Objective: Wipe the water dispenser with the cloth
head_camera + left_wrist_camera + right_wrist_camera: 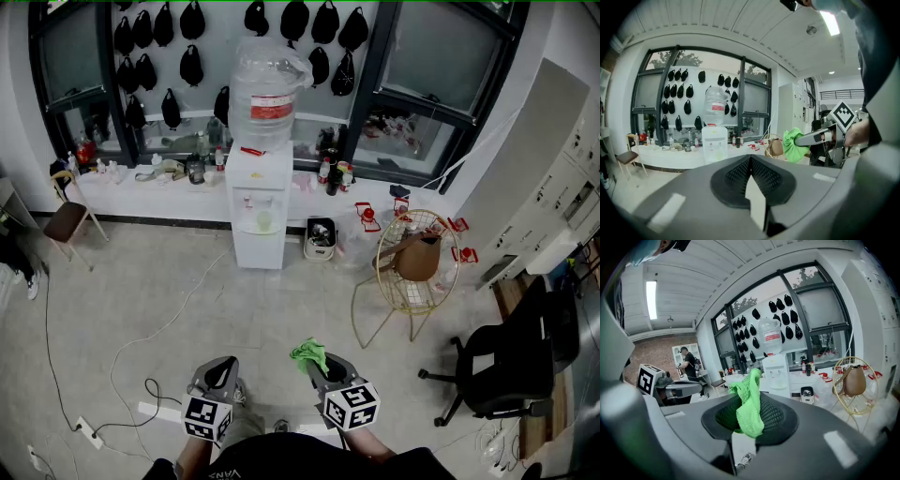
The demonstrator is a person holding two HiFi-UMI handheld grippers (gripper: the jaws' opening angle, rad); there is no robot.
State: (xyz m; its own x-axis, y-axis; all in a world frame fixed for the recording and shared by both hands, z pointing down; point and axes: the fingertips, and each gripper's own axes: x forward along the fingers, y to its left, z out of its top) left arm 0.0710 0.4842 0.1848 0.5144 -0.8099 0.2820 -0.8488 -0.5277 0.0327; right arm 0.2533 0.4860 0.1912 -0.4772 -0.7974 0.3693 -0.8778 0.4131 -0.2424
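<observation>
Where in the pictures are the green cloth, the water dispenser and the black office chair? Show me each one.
green cloth point(308, 353), head view, its bunched middle.
water dispenser point(257, 220), head view, its white front panel.
black office chair point(502, 375), head view, its seat.

Office-type workroom: water dispenser point(258, 211) 12 o'clock, black bags point(192, 66) hung above, lockers point(572, 202) 2 o'clock, swivel chair point(502, 361) 4 o'clock.

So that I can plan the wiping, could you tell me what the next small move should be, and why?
Probably step forward and carry the right gripper toward the water dispenser. Its jaws are shut on the green cloth, but the dispenser stands well away across the floor, seemingly out of reach, so wiping likely cannot start from here.
</observation>
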